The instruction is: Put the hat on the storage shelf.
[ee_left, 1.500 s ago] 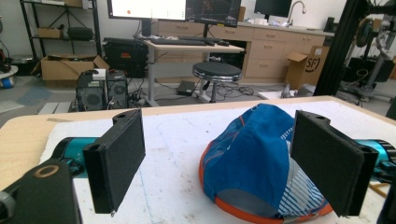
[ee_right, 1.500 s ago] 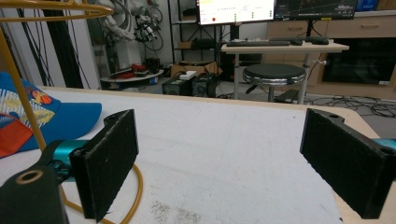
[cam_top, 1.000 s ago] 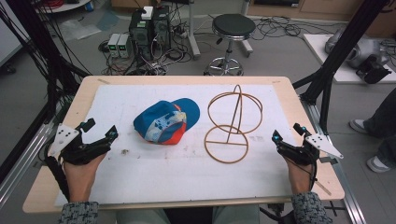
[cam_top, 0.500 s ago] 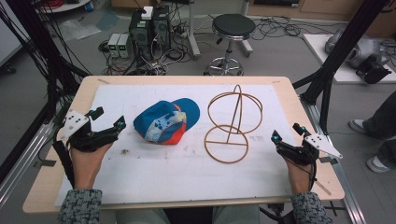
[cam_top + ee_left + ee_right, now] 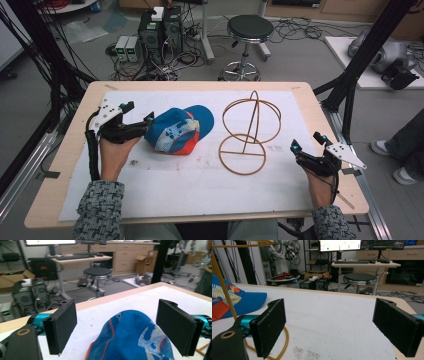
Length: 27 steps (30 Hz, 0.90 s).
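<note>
Jaws apart over white sheet (image 5: 200, 175) on wood table (image 5: 80, 125), stool (image 5: 249, 30) beyond.

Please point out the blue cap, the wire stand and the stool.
blue cap (image 5: 176, 131), high view, on its crown.
wire stand (image 5: 244, 174), high view, on its base ring.
stool (image 5: 250, 26), high view, on its black seat.

I see a blue cloth cap (image 5: 179, 129) with a stitched, matt weave, beside a stand (image 5: 250, 131) of thin, smooth golden wire. The tabletop (image 5: 320, 107) shows pale wood edges under white matt paper (image 5: 190, 185). My left tongs (image 5: 117, 327) carry rough, matt black pads (image 5: 63, 323).
</note>
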Each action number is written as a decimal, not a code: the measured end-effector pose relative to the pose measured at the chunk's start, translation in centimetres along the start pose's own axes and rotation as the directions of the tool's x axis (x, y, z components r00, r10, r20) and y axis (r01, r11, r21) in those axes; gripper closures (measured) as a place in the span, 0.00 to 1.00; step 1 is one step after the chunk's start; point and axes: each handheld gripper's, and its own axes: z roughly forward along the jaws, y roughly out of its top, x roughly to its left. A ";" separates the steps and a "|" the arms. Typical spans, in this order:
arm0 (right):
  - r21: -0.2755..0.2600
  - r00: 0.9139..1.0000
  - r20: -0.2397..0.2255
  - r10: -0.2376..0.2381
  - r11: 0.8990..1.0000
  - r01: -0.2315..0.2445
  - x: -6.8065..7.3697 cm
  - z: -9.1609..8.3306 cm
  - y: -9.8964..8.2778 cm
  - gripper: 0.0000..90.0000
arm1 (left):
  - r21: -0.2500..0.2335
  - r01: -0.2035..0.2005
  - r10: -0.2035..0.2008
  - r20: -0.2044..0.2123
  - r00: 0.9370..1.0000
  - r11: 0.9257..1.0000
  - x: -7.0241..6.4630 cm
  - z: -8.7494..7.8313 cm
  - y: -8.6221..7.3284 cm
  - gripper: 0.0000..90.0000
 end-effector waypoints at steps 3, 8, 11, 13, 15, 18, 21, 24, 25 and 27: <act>0.000 1.000 0.000 0.000 1.000 0.000 0.0 0.0 0.0 0.12 | 0.018 -0.010 0.009 0.029 1.000 1.000 -0.2 1.2 -0.6 0.23; 0.000 1.000 -0.002 0.001 1.000 -0.001 0.0 0.0 0.0 0.12 | 0.043 -0.017 0.015 0.067 0.998 0.999 -0.2 2.9 -1.6 0.25; 0.002 1.000 -0.002 0.002 1.000 -0.002 0.0 0.0 0.0 0.12 | 0.063 -0.035 0.030 0.072 0.997 0.997 -0.1 3.8 -2.2 0.28; 0.001 1.000 -0.002 0.001 1.000 -0.001 0.0 0.0 0.0 0.12 | 0.070 -0.041 0.036 0.070 0.997 0.997 -0.1 4.0 -2.4 0.30; 0.002 1.000 -0.004 0.003 1.000 -0.003 0.0 0.0 0.0 0.12 | 0.083 -0.045 0.039 0.072 0.997 0.996 0.0 4.2 -2.6 0.31; 0.002 1.000 -0.004 0.001 1.000 -0.001 0.0 0.0 0.0 0.12 | 0.099 -0.056 0.048 0.080 0.996 0.994 0.0 4.6 -2.9 0.36; 0.002 1.000 -0.005 0.001 1.000 -0.001 0.0 0.0 0.0 0.12 | 0.112 -0.066 0.055 0.092 0.994 0.992 0.0 4.8 -3.1 0.38; 0.002 1.000 -0.005 0.003 1.000 -0.003 0.0 0.0 0.0 0.12 | 0.123 -0.080 0.067 0.104 0.992 0.989 -0.1 5.0 -3.3 0.43; 0.002 1.000 -0.005 0.003 1.000 -0.003 0.0 0.0 0.0 0.12 | 0.131 -0.087 0.073 0.107 0.992 0.988 -0.2 5.1 -3.4 0.43; 0.002 1.000 -0.005 0.002 1.000 -0.002 0.0 0.0 0.0 0.12 | 0.143 -0.094 0.078 0.113 0.991 0.985 -0.2 5.2 -3.6 0.46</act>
